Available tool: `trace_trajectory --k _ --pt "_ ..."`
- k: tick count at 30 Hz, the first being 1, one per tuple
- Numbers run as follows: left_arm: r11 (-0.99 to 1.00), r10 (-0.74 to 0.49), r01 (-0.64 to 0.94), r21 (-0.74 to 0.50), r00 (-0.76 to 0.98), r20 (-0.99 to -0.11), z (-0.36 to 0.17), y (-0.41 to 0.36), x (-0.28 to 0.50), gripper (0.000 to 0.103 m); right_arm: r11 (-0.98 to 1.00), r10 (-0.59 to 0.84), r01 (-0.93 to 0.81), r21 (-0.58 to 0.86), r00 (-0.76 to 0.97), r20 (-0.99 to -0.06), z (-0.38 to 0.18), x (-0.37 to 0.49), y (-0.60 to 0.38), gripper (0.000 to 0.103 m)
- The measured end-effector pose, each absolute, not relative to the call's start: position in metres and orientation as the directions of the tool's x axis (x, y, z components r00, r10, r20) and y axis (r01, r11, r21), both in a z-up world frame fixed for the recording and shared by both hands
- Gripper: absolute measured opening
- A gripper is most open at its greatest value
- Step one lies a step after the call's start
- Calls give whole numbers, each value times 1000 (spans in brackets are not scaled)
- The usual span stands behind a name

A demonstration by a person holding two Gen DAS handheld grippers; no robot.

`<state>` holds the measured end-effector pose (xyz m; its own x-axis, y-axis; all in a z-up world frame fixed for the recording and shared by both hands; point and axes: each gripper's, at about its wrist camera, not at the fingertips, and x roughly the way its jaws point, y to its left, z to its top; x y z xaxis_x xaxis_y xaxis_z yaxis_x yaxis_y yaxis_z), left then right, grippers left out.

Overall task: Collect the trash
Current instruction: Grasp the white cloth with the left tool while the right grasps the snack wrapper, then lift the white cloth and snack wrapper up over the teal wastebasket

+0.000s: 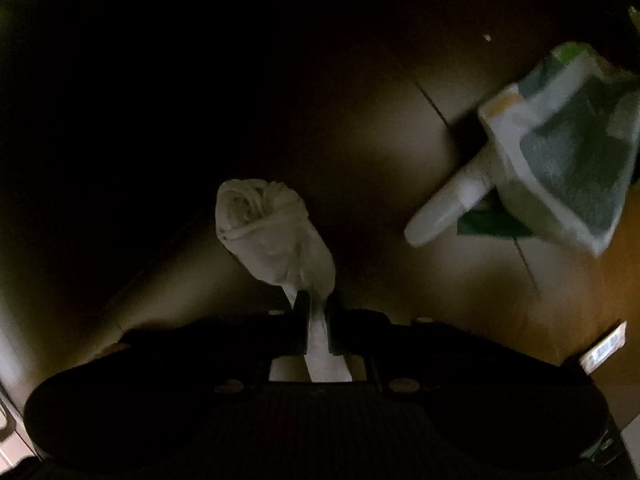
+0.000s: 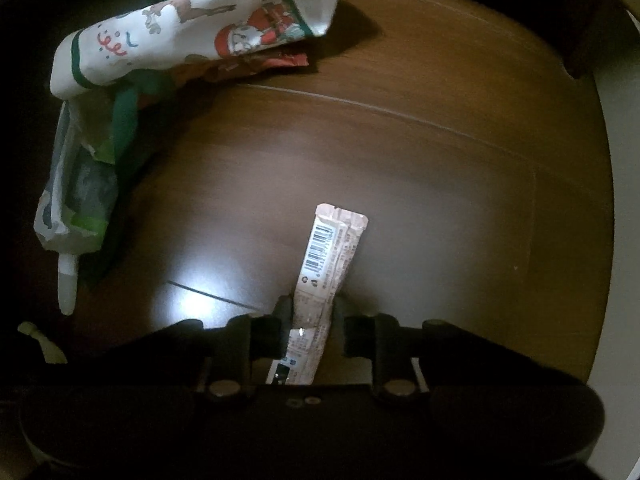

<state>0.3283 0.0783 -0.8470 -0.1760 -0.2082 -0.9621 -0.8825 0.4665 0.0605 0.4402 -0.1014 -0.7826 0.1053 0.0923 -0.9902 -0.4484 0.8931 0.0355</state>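
Note:
In the left wrist view a crumpled white plastic wad (image 1: pixel 272 232) hangs over the dark wooden floor (image 1: pixel 400 152). Its thin tail runs down between the black fingers, and my left gripper (image 1: pixel 316 304) is shut on that tail. In the right wrist view a long pinkish snack wrapper (image 2: pixel 332 248) with a barcode lies along the floor (image 2: pixel 440 160). Its near end sits between the fingers of my right gripper (image 2: pixel 313 304), which pinch its two edges.
A Christmas-printed paper bag (image 2: pixel 192 28), a red wrapper (image 2: pixel 280 62), a green and white plastic bag (image 2: pixel 76 200) and a white tube (image 2: pixel 67 284) lie at the left. The left wrist view shows that bag (image 1: pixel 568 160) and tube (image 1: pixel 444 208) at its right. A white wall (image 2: pixel 624 160) borders the right.

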Motion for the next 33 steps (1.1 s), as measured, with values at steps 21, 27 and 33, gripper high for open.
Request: trace_trajectory --k 21,27,33 --pt "643 -197 -753 -138 11 -980 -696 62 325 5 885 258 -437 163 167 -952 -608 399 -155 20" --pt "715 -194 -667 -210 99 -976 -613 48 334 4 900 275 -395 182 194 -942 -546 389 -172 20" --pt "774 -190 -566 -284 221 -957 -499 38 356 4 886 323 -417 201 246 -914 -446 387 -179 20"
